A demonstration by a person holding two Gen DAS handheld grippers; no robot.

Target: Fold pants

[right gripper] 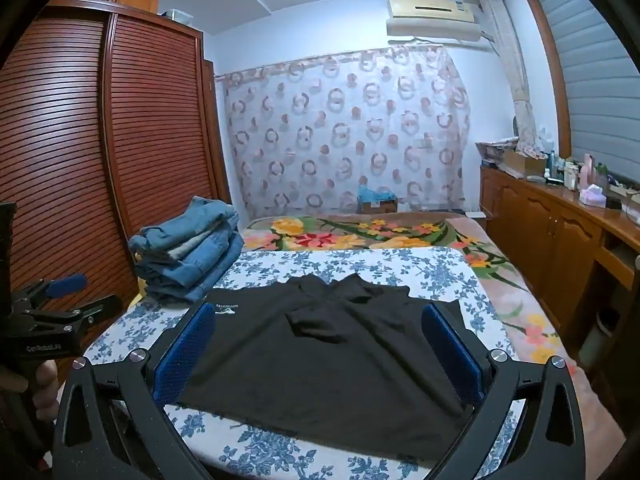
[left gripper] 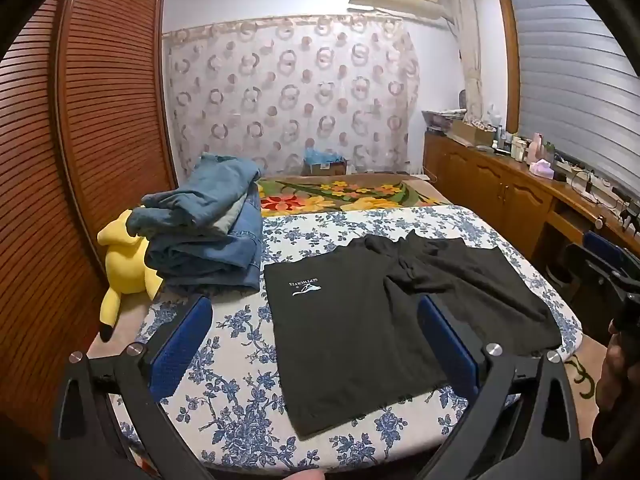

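Left wrist view: both grippers [left gripper: 316, 344] [right gripper: 318, 344] gape wide, empty, above black pants [left gripper: 360, 320] (logo print illegible).

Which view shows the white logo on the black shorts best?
The left wrist view: the white logo on the black shorts lies unobstructed and its lettering is visible. In the right wrist view it is a small mark just beyond the blue fingertip pad, illegible.

1. Left gripper [left gripper: 316, 340]: jaws spread wide, nothing between the pads.
2. Black pants [left gripper: 360, 320] flat on bed [left gripper: 224, 420], ahead of jaws.
3. Folded jeans [left gripper: 208, 236], yellow plush [left gripper: 124, 264] beyond left jaw.
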